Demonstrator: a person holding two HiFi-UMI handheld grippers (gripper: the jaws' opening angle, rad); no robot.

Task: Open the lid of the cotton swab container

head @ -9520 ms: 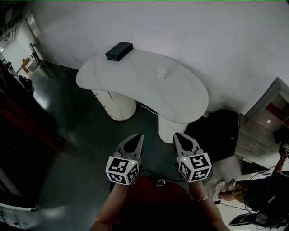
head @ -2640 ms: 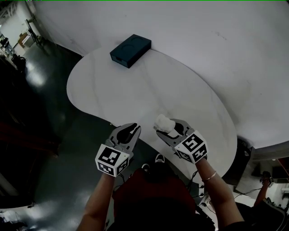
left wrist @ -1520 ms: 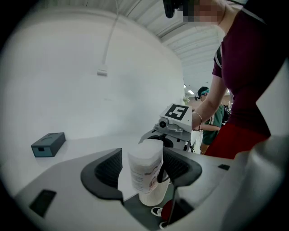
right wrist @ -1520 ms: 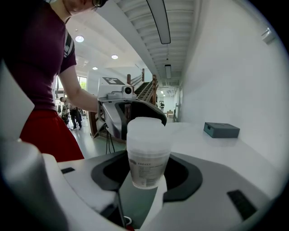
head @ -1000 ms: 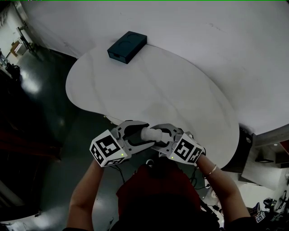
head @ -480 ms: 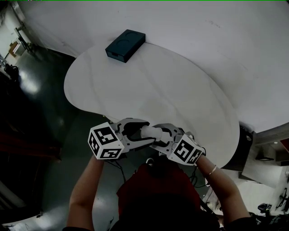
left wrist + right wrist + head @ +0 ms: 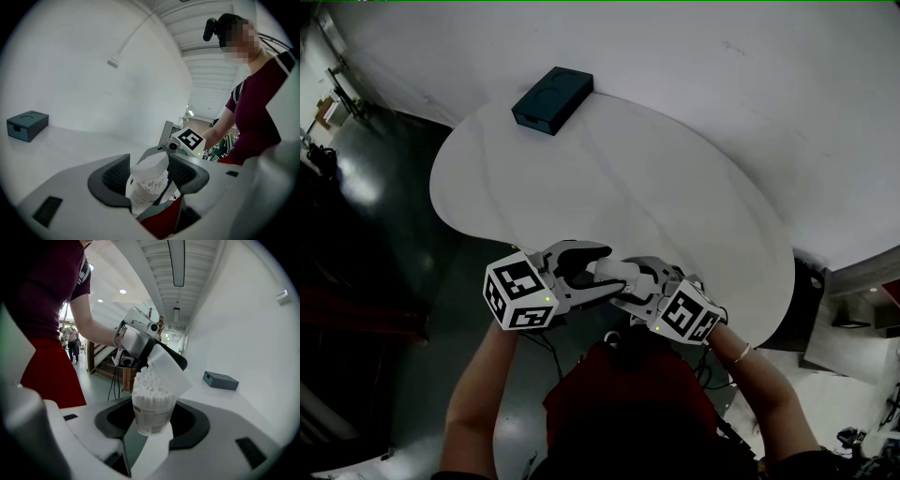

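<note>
A clear cotton swab container (image 7: 151, 416) full of white swabs stands upright between the jaws of my right gripper (image 7: 152, 422), which is shut on its body. Its white lid (image 7: 167, 369) tilts up off the rim, so the swab tips (image 7: 149, 382) show beneath it. My left gripper (image 7: 149, 172) comes from the opposite side and is shut on that lid (image 7: 151, 165). In the head view both grippers meet over the table's near edge, left gripper (image 7: 581, 269) and right gripper (image 7: 630, 283), with the container (image 7: 614, 273) between them.
The white kidney-shaped table (image 7: 628, 178) stretches ahead of the grippers. A dark blue box (image 7: 551, 98) lies at its far left edge, next to the white wall. Dark floor lies to the left. The person's red clothing is right below the grippers.
The left gripper's jaws, which were around the container's top a second ago, have shifted slightly up and away. The right gripper and container have barely moved.
</note>
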